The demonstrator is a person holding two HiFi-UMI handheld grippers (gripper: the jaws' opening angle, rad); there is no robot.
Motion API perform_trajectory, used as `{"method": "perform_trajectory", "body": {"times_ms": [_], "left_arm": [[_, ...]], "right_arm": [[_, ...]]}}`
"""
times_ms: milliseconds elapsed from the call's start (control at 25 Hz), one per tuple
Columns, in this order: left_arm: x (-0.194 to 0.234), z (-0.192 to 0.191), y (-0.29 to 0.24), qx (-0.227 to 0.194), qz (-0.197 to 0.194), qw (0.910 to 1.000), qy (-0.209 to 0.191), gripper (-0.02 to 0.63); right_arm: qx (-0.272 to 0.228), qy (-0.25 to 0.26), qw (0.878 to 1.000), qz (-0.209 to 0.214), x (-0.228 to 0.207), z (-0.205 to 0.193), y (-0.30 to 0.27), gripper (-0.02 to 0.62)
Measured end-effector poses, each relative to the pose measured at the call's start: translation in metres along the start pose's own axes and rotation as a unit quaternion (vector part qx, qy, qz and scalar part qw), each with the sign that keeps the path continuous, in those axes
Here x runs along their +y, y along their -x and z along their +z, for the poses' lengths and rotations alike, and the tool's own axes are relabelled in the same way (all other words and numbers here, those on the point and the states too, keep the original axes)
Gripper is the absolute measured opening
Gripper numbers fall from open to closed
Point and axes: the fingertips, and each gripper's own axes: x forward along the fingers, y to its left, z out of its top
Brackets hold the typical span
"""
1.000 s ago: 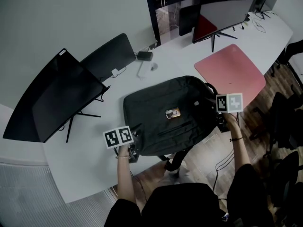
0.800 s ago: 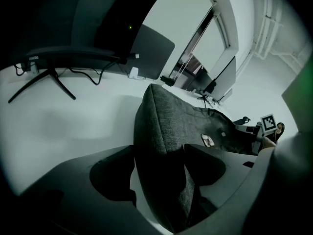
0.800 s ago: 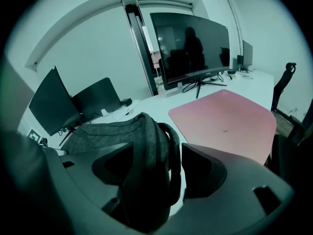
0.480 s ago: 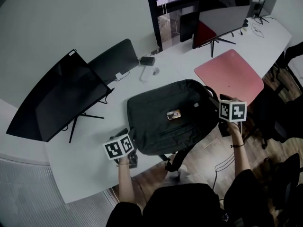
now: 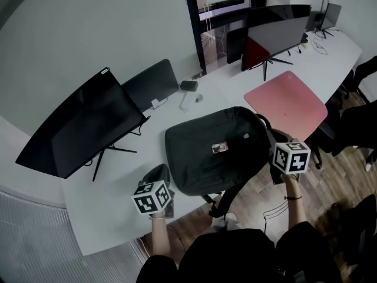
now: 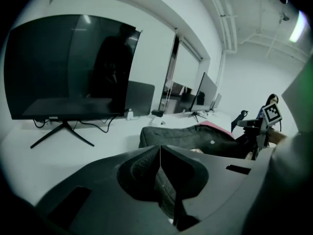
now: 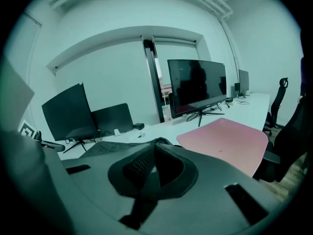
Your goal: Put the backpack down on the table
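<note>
Your backpack (image 5: 212,152) lies flat on the white table (image 5: 106,205), at its near edge. Its hanging straps (image 5: 222,200) drop off that edge toward you, and their number is hard to make out. 1 small label (image 5: 220,148) sits on its top face, with print too small to read.

Your left gripper (image 6: 160,160) is clenched, its jaws pressed together on a strip of dark fabric (image 6: 166,197) from the backpack's near left corner. Where that strip joins the bag is hidden behind the jaws. Your right gripper (image 7: 155,153) is clenched too, and a dark band (image 7: 139,204) runs down out of its jaws. Its far end is cut off, so I cannot tell which part of the backpack it is. In the head view the 2 marker cubes (image 5: 152,197) (image 5: 290,157) cover both sets of jaws.

Just right of the backpack lies 1 pink mat (image 5: 285,102). Left of it stands 1 large dark monitor (image 5: 82,128), with 1 smaller dark panel (image 5: 150,84) beyond. 1 more monitor (image 5: 277,25) stands far right. A small black box (image 5: 188,85) rests near the panel.
</note>
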Motion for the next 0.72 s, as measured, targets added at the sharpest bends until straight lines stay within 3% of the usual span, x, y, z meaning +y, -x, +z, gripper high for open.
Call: {"method": "perform_trajectory", "body": {"times_ms": [360, 720], "left_arm": [[-0.023, 0.038, 0.039, -0.089, -0.02, 0.9945, -0.052, 0.016], [-0.025, 0.053, 0.064, -0.155, -0.009, 0.9855, -0.068, 0.015]], "right_arm": [[-0.11, -0.013, 0.992, 0.053, 0.031, 0.032, 0.046, 0.014], [-0.173, 0.012, 0.983, 0.061, 0.042, 0.044, 0.08, 0.012]]}}
